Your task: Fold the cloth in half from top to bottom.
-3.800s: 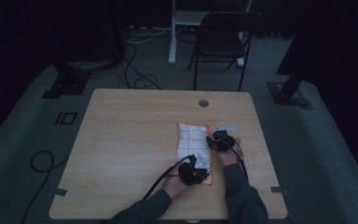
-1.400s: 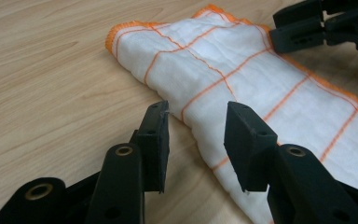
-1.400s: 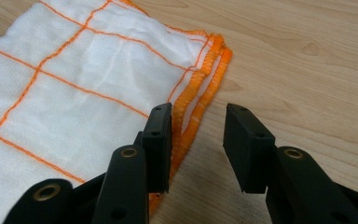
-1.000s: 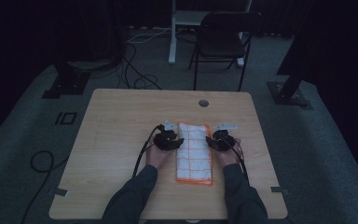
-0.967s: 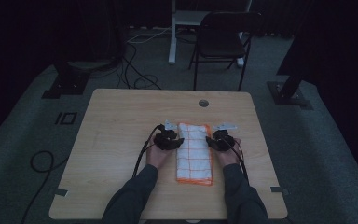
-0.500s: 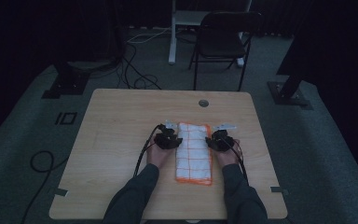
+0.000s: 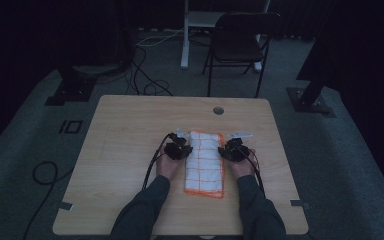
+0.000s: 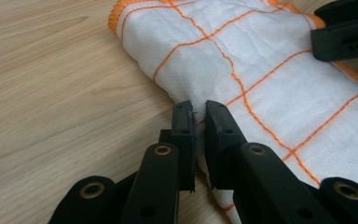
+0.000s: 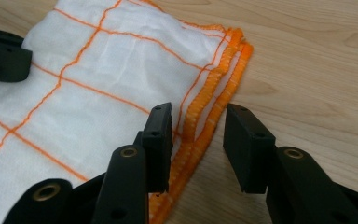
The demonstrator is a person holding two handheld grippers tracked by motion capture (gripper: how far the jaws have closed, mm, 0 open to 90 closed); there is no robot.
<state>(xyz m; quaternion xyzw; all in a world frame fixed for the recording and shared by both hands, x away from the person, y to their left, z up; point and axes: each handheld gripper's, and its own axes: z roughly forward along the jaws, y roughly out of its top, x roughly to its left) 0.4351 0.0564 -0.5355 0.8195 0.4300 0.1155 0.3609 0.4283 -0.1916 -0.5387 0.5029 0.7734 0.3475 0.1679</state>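
A folded white cloth with orange grid lines and orange hems (image 7: 205,162) lies lengthwise on the wooden table (image 7: 130,130), right of centre. My left gripper (image 7: 178,149) sits at its left folded edge. In the left gripper view this gripper (image 8: 199,109) has its jaws nearly together, pinching a fold of the cloth (image 8: 261,70). My right gripper (image 7: 235,150) is at the cloth's right side. In the right gripper view it (image 9: 198,116) stands open, with its jaws straddling the stacked orange hems of the cloth (image 9: 98,79).
A round cable hole (image 7: 218,110) lies in the table's far side. Behind the table stands a dark folding chair (image 7: 240,45). Cables (image 7: 145,75) and stand bases lie on the floor. The person's sleeves (image 7: 145,210) come in from the near edge.
Since 3.8 s ago my left gripper has gone from the cloth's near end to its far left edge, and the cloth lies longer toward me. Nothing visibly moved in the last second.
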